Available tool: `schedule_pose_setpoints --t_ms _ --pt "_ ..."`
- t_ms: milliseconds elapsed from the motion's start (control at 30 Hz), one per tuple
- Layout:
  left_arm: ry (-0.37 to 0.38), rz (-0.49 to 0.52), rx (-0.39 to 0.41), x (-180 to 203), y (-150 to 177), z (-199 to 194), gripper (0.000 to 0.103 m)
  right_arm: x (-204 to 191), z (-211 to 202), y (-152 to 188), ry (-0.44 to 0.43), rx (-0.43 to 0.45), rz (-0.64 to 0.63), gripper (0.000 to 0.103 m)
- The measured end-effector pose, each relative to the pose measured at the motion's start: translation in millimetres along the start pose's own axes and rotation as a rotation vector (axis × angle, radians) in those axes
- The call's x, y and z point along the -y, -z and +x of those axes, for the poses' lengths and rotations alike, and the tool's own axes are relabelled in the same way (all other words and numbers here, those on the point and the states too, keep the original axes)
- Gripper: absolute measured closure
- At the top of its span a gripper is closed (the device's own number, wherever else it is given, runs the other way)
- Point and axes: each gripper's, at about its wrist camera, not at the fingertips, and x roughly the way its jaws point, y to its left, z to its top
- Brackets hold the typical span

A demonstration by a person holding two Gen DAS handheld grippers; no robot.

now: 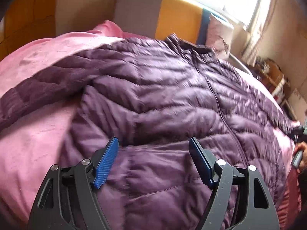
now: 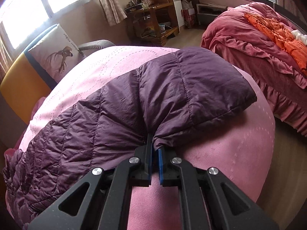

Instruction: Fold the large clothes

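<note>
Right tool (image 2: 153, 143) pinching puffy quilted purple jacket (image 2: 119, 103) sleeve; left tool (image 1: 153, 143) spread

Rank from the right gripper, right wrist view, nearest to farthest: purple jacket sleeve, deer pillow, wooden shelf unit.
1. Purple jacket sleeve: pinched in the shut right gripper, on the pink cover.
2. Deer pillow: upper left, against the headboard.
3. Wooden shelf unit: top centre, across the floor by the far wall.

I am seeing a deer-print pillow (image 2: 57, 55) leaning against the yellow headboard (image 1: 178, 17), and a second bed (image 2: 268, 44) lying under rumpled red bedding.
</note>
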Motion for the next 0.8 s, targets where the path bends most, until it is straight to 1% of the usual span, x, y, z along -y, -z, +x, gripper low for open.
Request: schedule_pose_setpoints --t_ms 100,133,167,200,267,300,367,433,567,700,800 --pt "-0.077 0.003 0.070 -17.3 -2.1 -22.3 0.028 -5.6 1.4 -1.6 0.022 -0.009 -0.018 0.098" --pt "-0.099 0.001 0.082 -23.8 -1.9 -27.5 0.028 -6.4 3.0 -3.2 0.029 -0.011 -0.021 0.098" --pt "-0.119 0.002 0.081 -30.4 -1.3 -29.7 0.028 -7.2 3.6 -4.4 0.034 -0.012 -0.022 0.098" --pt "-0.141 0.004 0.058 -38.5 1.2 -28.7 0.028 -7.7 4.2 -6.0 0.037 -0.014 -0.022 0.098" --pt "-0.151 -0.013 0.007 -50.9 9.6 -23.5 0.028 -9.0 4.6 -9.4 0.039 -0.016 -0.020 0.098" --pt "-0.156 -0.021 -0.003 -53.3 13.2 -22.6 0.028 -9.9 2.4 -11.2 0.033 -0.015 -0.013 0.099" --pt "-0.168 -0.032 0.008 -56.2 19.2 -26.1 0.028 -15.5 -6.4 -16.4 0.004 0.002 -0.013 0.099" --pt "-0.186 -0.039 0.021 -53.9 20.9 -28.7 0.028 -28.6 -20.0 -20.9 -0.034 0.032 -0.054 0.099" --pt "-0.189 -0.026 0.026 -42.0 16.5 -29.0 0.028 -65.8 -44.2 -21.8 -0.122 0.072 -0.161 0.099" --pt "-0.183 0.009 0.031 -29.4 11.4 -30.1 0.028 -115.3 -60.1 -9.2 -0.195 0.082 -0.296 0.099" --pt "-0.180 0.020 0.034 -25.2 9.0 -30.5 0.028 -156.7 -66.4 12.0 -0.252 0.064 -0.405 0.099"
